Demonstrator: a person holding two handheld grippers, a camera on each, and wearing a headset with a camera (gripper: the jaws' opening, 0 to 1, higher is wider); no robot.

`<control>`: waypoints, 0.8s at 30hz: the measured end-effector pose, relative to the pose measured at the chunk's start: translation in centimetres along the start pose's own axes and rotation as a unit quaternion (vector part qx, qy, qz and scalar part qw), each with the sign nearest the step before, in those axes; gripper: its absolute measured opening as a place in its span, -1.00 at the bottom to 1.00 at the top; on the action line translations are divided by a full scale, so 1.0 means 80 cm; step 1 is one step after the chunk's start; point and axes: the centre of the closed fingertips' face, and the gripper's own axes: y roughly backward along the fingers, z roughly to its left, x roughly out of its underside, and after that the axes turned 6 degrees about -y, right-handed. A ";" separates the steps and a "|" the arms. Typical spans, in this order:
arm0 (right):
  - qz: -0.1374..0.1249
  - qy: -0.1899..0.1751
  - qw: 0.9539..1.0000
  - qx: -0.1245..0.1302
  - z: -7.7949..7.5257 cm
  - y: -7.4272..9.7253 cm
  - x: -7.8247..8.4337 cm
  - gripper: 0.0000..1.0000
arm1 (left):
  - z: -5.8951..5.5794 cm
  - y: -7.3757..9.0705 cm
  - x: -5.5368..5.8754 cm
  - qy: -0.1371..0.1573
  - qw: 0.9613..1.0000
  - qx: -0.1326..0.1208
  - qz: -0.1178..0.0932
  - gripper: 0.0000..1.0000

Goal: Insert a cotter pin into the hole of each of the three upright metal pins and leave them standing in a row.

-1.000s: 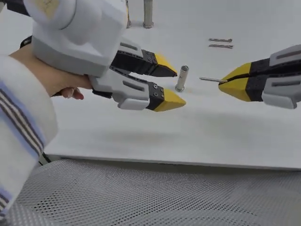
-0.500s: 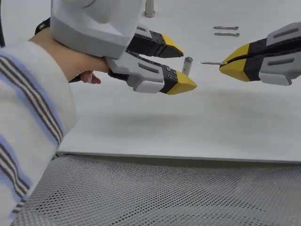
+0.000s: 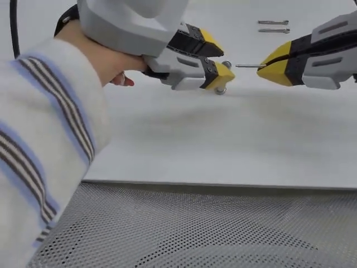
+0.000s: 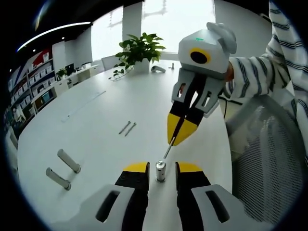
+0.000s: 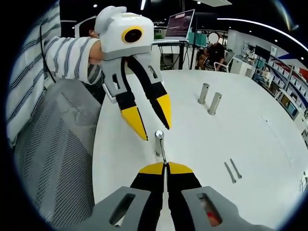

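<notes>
A short upright metal pin [image 3: 221,89] [image 4: 160,171] [image 5: 158,142] stands on the white table. My left gripper [image 3: 226,62] [image 4: 162,168] [image 5: 156,131] is open, with a yellow-tipped jaw on each side of the pin and small gaps between. My right gripper [image 3: 263,66] [image 5: 166,168] [image 4: 179,137] is shut on a thin cotter pin [image 3: 248,66] [image 4: 168,148] [image 5: 162,150]. The cotter pin points at the top of the metal pin, its tip just short of it. Two more metal pins [image 5: 203,94] [image 5: 214,103] [image 4: 69,160] stand farther back.
Two spare cotter pins [image 3: 273,26] [image 4: 127,128] [image 5: 232,171] lie side by side on the table [image 3: 184,139]. A mesh chair back [image 3: 195,229] sits below the table's near edge. A potted plant [image 4: 139,48] stands at the far end.
My left gripper has moved forward until its jaws straddle the metal pin, and they have narrowed. The right gripper has brought the cotter pin closer to the pin's top. The head camera has shifted.
</notes>
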 end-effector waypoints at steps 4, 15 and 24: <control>-0.001 -0.003 1.000 -0.003 0.000 -0.003 0.000 -1.00 | 0.002 -0.004 0.002 -0.005 1.000 0.005 0.005 -0.79; -0.006 -0.004 1.000 -0.010 0.002 -0.005 -0.003 -1.00 | 0.000 -0.006 0.004 -0.019 1.000 0.016 0.012 -0.89; -0.006 0.003 1.000 -0.013 0.002 -0.008 -0.007 -1.00 | 0.001 -0.004 0.003 -0.036 0.999 0.033 0.013 -0.89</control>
